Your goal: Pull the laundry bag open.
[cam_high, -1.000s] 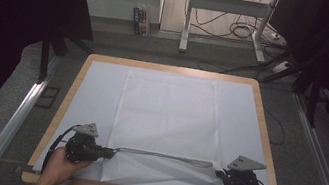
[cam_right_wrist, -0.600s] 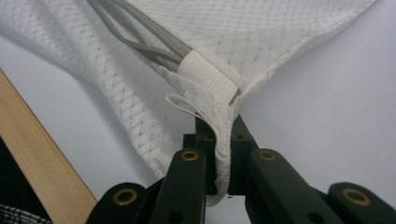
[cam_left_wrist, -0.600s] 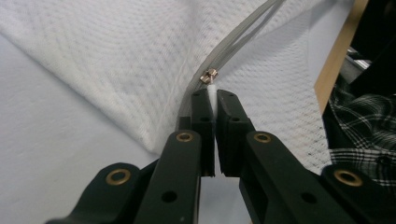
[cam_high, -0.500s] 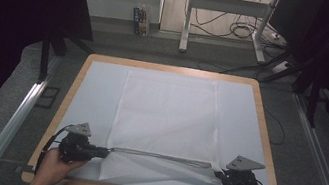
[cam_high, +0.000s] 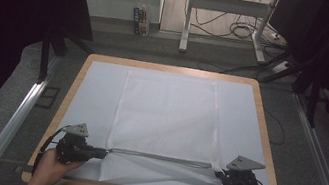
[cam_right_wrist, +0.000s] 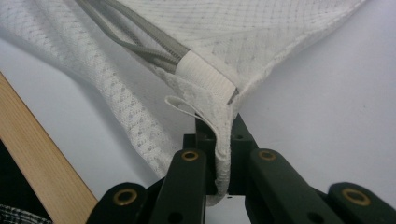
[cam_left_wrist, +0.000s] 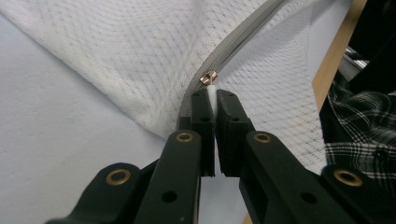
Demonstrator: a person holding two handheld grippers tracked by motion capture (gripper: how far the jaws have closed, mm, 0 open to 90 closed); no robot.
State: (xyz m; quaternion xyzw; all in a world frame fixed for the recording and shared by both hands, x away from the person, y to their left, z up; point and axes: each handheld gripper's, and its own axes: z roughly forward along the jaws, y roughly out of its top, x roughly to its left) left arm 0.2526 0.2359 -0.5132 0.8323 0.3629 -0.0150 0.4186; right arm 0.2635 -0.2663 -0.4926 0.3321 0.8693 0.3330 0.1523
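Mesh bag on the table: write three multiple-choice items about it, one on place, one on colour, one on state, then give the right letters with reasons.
1. Where does the zipper of the mesh bag run?
A. along the edge nearest the person
B. along the far edge
C. down the middle

2. What colour is the mesh bag?
A. black
B. white
C. red

3. How do the jaws of the left gripper stand?
A. wide open above the bag
B. shut on the zipper pull tab
C. resting open on the wooden table rim

Answers:
1. A, since the high view shows the grey zipper stretched between the left gripper and the right gripper at the near edge.
2. B, since the fabric is white in every view.
3. B, since the left gripper view shows the jaws pinched on the white tab just below the metal slider.
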